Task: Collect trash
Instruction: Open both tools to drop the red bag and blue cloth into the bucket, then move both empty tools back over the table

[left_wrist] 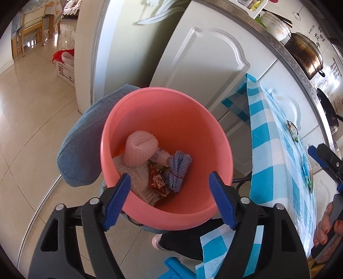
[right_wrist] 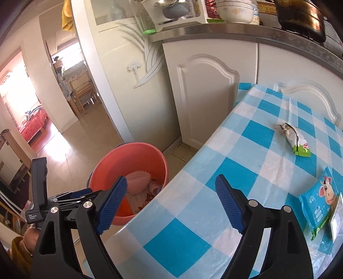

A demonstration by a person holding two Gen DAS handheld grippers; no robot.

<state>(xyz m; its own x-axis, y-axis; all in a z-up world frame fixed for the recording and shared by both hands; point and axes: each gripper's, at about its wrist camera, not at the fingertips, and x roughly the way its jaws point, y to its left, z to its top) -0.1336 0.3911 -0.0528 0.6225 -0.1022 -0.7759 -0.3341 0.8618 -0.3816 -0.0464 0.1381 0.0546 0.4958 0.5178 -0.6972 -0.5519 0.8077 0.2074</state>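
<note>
A pink bucket (left_wrist: pixel 167 120) stands on the floor beside the table; it also shows in the right wrist view (right_wrist: pixel 120 163). Inside lie a pink foam net (left_wrist: pixel 140 150), a blue cloth bundle (left_wrist: pixel 179 169), a red wrapper (left_wrist: pixel 157 180) and a paper package. My left gripper (left_wrist: pixel 169 200) is open and empty above the bucket's near rim. My right gripper (right_wrist: pixel 169 206) is open and empty over the table's left edge. A crumpled snack wrapper (right_wrist: pixel 294 139) and a blue wet-wipe pack (right_wrist: pixel 321 199) lie on the checked tablecloth (right_wrist: pixel 214 193).
White kitchen cabinets (right_wrist: pixel 205 96) stand behind the table, with a counter holding pots and bowls (right_wrist: pixel 300 15). A blue-grey cushion (left_wrist: pixel 83 146) sits left of the bucket. A white basket (left_wrist: pixel 65 66) stands on the tiled floor. A doorway (right_wrist: pixel 70 85) opens at left.
</note>
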